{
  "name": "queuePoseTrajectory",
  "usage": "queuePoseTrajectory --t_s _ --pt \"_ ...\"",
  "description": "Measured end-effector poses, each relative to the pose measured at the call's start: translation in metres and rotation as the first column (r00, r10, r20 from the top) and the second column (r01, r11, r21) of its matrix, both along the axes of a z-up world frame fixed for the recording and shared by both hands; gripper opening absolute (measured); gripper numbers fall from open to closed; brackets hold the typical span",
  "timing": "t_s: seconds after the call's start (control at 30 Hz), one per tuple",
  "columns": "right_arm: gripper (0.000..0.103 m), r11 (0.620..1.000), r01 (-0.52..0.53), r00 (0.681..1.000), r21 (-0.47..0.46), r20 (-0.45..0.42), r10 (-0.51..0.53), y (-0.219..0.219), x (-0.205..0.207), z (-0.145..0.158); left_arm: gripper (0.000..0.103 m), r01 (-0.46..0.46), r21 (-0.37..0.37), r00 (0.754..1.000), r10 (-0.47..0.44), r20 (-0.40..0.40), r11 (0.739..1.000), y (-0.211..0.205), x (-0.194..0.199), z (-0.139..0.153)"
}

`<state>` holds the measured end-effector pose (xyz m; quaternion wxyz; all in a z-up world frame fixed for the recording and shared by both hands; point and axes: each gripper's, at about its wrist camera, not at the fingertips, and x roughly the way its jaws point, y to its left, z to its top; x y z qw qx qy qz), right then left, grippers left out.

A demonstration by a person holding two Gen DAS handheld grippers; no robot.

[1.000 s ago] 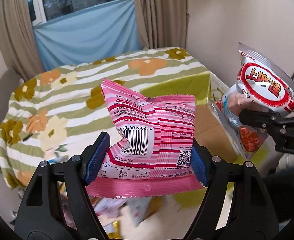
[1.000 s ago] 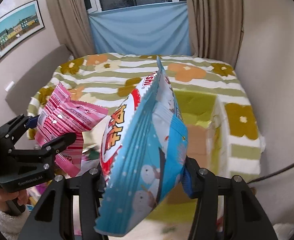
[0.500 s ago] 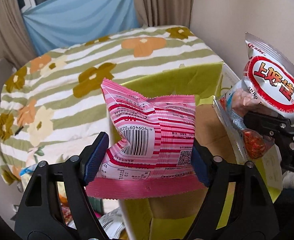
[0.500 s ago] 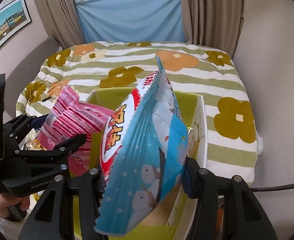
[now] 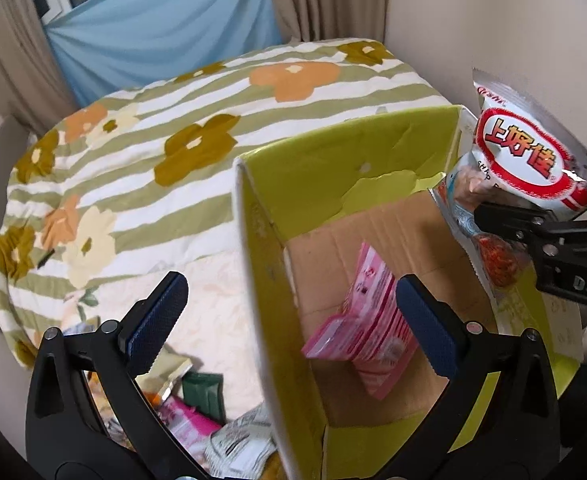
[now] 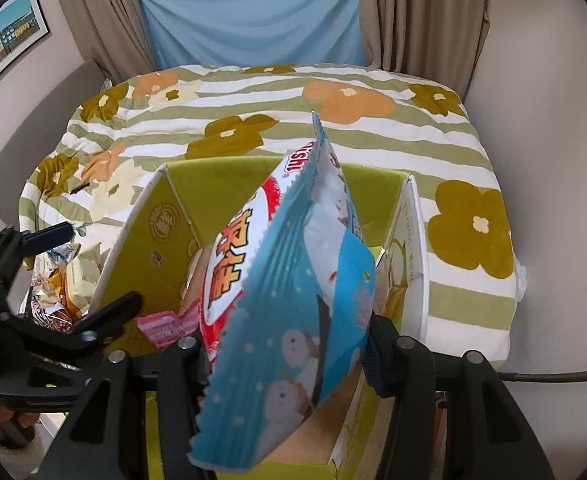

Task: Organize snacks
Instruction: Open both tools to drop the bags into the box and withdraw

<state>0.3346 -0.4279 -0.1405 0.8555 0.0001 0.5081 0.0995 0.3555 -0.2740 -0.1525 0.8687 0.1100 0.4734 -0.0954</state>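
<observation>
Left wrist view shows our left gripper (image 5: 289, 312) spread wide with nothing between its blue pads (image 5: 155, 320), poised above the near left wall of the green cardboard box (image 5: 253, 280). Down on the brown floor of that box lies the pink striped snack bag (image 5: 367, 320), tilted on its side and resting near the middle of the floor. To the left of the box, on the pale bedding, we can make out a loose heap of other snack packets (image 5: 197, 420) (a dark green one and a pink one among them, the rest too blurred to name). The floral striped bedspread (image 5: 173, 120) stretches away behind the box toward a blue curtain (image 5: 165, 32).

Our right gripper (image 6: 285, 356) is clamped on the blue and white chip bag (image 6: 293, 300), which stands upright between the fingers, its red and white logo facing left and snowmen printed low on its blue side. We hold this bag over the open top of the box, toward its right side, with the bag's top edge above the far wall. From the left wrist view the same chip bag shows at the right edge, pinched in the black fingers above the box's right rim. A corner of the pink bag peeks out below the chip bag in the right wrist view.
</observation>
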Motion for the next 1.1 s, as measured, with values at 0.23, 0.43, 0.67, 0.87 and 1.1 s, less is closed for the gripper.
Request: queuePoseTrajectory --t_s 0.23,0.43,0.67,0.87,1.1 --pt "0.049 1.0 0.011 1.0 -0.017 -0.019 -0.011 0.008 0.009 -0.011 0.103 -0.03 -0.028 1.0 0.03 -0.007 0.999 0.023 -0.014 0.001" --pt "0.097 0.999 -0.003 1.0 -0.039 -0.018 0.002 0.017 0.016 -0.021 0.103 -0.054 -0.03 0.998 0.053 -0.015 0.998 0.035 -0.022 -0.001" --pt "0.102 1.0 0.02 0.999 -0.024 0.045 -0.019 0.01 -0.012 -0.015 0.103 -0.077 -0.045 0.997 0.076 -0.026 0.996 0.046 -0.033 -0.002" --pt "0.102 0.999 0.034 0.997 -0.01 0.075 -0.033 0.001 -0.035 0.003 0.103 -0.088 -0.05 0.996 0.088 -0.001 0.995 0.043 -0.044 0.012" --pt "0.102 0.999 0.036 0.99 0.005 0.133 -0.036 -0.007 -0.058 0.032 0.103 -0.115 -0.074 0.991 0.119 0.058 0.991 0.041 -0.066 0.043"
